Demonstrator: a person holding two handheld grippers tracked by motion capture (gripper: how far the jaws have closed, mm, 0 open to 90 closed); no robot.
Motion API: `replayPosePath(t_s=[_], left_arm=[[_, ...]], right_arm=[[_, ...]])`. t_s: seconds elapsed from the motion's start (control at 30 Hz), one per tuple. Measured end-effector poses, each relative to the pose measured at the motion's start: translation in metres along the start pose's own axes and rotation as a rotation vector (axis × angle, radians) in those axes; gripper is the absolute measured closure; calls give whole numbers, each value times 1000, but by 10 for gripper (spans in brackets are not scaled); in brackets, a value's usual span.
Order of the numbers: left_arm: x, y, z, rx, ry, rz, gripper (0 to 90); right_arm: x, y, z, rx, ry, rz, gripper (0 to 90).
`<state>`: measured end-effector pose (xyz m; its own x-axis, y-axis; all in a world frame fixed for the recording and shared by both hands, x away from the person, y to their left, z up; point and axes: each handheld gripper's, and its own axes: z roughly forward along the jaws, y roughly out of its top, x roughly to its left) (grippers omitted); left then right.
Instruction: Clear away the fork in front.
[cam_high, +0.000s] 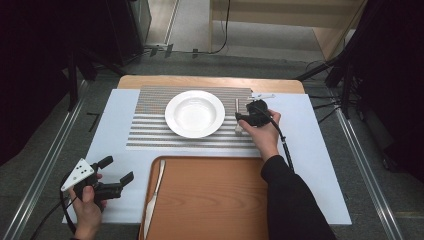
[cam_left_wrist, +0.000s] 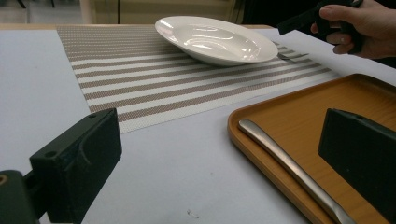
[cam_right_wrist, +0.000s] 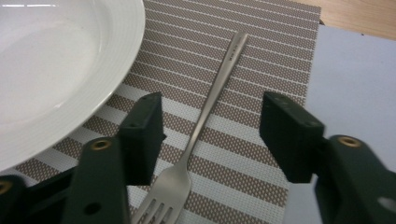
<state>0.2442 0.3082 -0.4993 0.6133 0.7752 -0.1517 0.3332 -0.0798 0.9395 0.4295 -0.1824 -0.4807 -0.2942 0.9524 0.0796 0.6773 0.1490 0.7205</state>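
Observation:
A steel fork (cam_right_wrist: 210, 102) lies flat on the striped placemat (cam_right_wrist: 273, 51), just right of the white deep plate (cam_right_wrist: 56, 70). My right gripper (cam_right_wrist: 212, 135) stands over the fork's neck with one jaw on each side; the pads do not touch it, so it is open. From above, the right gripper (cam_high: 240, 125) sits at the plate's (cam_high: 195, 114) right edge, over the fork (cam_high: 237, 106). My left gripper (cam_high: 119, 169) is held open above the white sheet at the near left, nothing between its jaws. A table knife (cam_high: 155, 192) lies along the left edge of the wooden tray (cam_high: 210, 200).
The white sheet (cam_high: 112, 125) covers most of the wooden table (cam_high: 210, 81). In the left gripper view the tray (cam_left_wrist: 299, 107) with the knife (cam_left_wrist: 289, 163) is close on the right, and the plate (cam_left_wrist: 215, 39) lies beyond. Dark stands flank the table.

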Motion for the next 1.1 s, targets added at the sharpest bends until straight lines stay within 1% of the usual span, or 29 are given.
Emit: replayPosePath(t_s=[0.03, 0.07, 0.13, 0.23, 0.3, 0.37, 0.4, 0.47, 0.5, 0.53, 0.57, 0.6, 0.67, 0.7, 0.8, 0.83, 0.87, 0.9, 0.93, 0.97, 1.03, 1.1], left_arm=[[0, 0, 0, 0, 0, 0, 0], [0, 0, 0, 1, 0, 0, 0], [0, 0, 0, 2, 0, 0, 0], [1, 0, 0, 2, 0, 0, 0], [1, 0, 0, -2, 0, -4, 0], [1, 0, 0, -1, -1, -6, 0], [1, 0, 0, 0, -1, -7, 0], [1, 0, 0, 4, 1, -6, 0], [1, 0, 0, 4, 1, -6, 0], [1, 0, 0, 4, 1, -6, 0], [1, 0, 0, 4, 1, -5, 0], [1, 0, 0, 4, -1, -2, 0], [1, 0, 0, 4, -1, -1, 0], [1, 0, 0, 5, -2, -1, 0], [1, 0, 0, 6, -2, -1, 0], [1, 0, 0, 6, -1, -1, 0], [1, 0, 0, 6, -2, -3, 0], [1, 0, 0, 6, -1, -3, 0], [1, 0, 0, 6, -1, -3, 0], [1, 0, 1, 7, -1, -4, 0], [0, 0, 1, 9, -3, 0, 0], [0, 0, 2, 13, 1, 1, 0]], right_arm=[[0, 0, 2, -1, 10, 0, 478], [1, -1, 5, -4, 53, 6, 582], [2, -1, 7, 1, 58, 13, 590], [5, 0, 12, 41, 44, 20, 592], [6, 1, 16, 55, 46, 27, 624], [8, 3, 18, 67, 6, 25, 663], [8, 3, 19, 73, -3, 43, 670], [7, 5, 22, 87, 1, 73, 676], [6, 8, 24, 104, -2, 74, 679], [6, 8, 24, 104, -2, 74, 679], [6, 10, 27, 119, -18, 76, 689], [6, 10, 27, 119, -18, 76, 689], [5, 11, 30, 135, -9, 98, 693], [6, 11, 32, 143, -10, 97, 693], [7, 11, 37, 167, -30, 99, 713], [6, 11, 38, 173, -43, 113, 741], [6, 11, 38, 173, -43, 113, 741], [6, 11, 39, 175, -42, 119, 764], [7, 11, 39, 174, -56, 112, 794], [8, 11, 40, 169, -66, 130, 796], [8, 10, 40, 167, -69, 136, 797], [10, 11, 40, 169, -85, 128, 797]])
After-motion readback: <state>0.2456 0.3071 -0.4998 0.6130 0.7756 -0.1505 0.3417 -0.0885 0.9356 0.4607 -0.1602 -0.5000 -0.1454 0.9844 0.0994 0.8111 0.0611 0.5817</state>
